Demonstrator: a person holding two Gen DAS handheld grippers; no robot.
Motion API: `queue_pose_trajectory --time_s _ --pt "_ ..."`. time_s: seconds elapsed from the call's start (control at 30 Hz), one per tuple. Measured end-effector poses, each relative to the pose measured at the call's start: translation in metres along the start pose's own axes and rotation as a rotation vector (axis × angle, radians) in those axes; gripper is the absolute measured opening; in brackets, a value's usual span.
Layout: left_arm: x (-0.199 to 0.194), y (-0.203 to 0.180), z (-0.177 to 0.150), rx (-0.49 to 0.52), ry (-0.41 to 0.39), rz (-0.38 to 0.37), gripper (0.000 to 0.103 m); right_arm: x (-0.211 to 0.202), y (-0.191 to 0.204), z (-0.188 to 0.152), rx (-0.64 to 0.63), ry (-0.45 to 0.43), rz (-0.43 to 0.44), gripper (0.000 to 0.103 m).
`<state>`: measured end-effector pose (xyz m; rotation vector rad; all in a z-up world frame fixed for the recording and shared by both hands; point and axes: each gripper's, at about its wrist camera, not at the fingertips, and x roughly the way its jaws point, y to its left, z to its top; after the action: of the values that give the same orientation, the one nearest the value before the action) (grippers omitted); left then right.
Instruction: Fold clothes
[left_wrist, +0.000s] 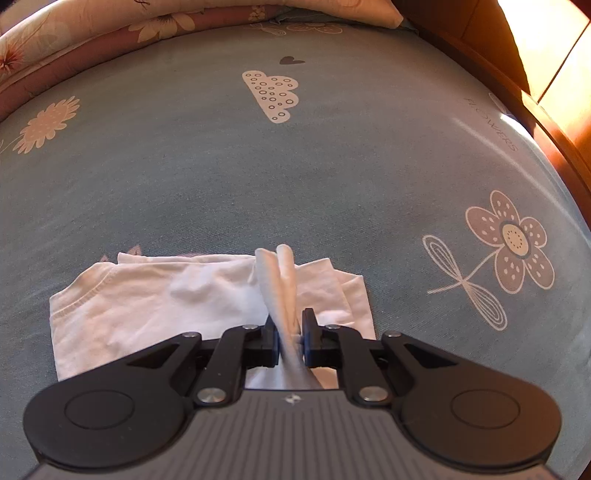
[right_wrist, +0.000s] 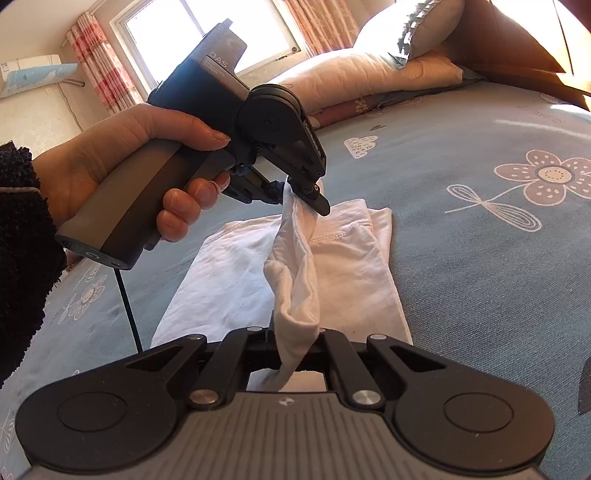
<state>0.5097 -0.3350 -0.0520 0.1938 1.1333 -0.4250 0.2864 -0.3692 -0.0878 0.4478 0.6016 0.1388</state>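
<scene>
We saw a blue-grey bedsheet (left_wrist: 332, 177) printed with flowers and clouds covering the bed, with folded quilts (right_wrist: 369, 74) at its far end, a wooden headboard (left_wrist: 517, 44) beside them and a curtained window (right_wrist: 207, 33) beyond. The white garment (right_wrist: 351, 266) lay half-folded on the sheet, well clear of the bed's edges, with bare sheet on every side. The left gripper (left_wrist: 290, 332) had its jaws clamped on a raised fold; the right gripper (right_wrist: 295, 343) pinched the same fold's other end.
</scene>
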Motion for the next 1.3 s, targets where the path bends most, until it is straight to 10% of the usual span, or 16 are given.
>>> queue_pose_trajectory --time_s 0.3,0.87,1.3 --pt "0.012 -0.018 0.002 0.036 0.005 0.05 0.016 -0.001 -0.01 -0.002 0.015 0.018 -0.01 0.01" --pt "-0.02 0.015 0.003 -0.139 -0.093 -0.217 0.025 0.002 -0.038 0.004 0.089 0.076 0.039 0.024" --pt "-0.098 0.096 -0.146 -0.061 -0.218 -0.152 0.041 0.023 -0.093 0.006 0.383 0.193 0.239 0.035"
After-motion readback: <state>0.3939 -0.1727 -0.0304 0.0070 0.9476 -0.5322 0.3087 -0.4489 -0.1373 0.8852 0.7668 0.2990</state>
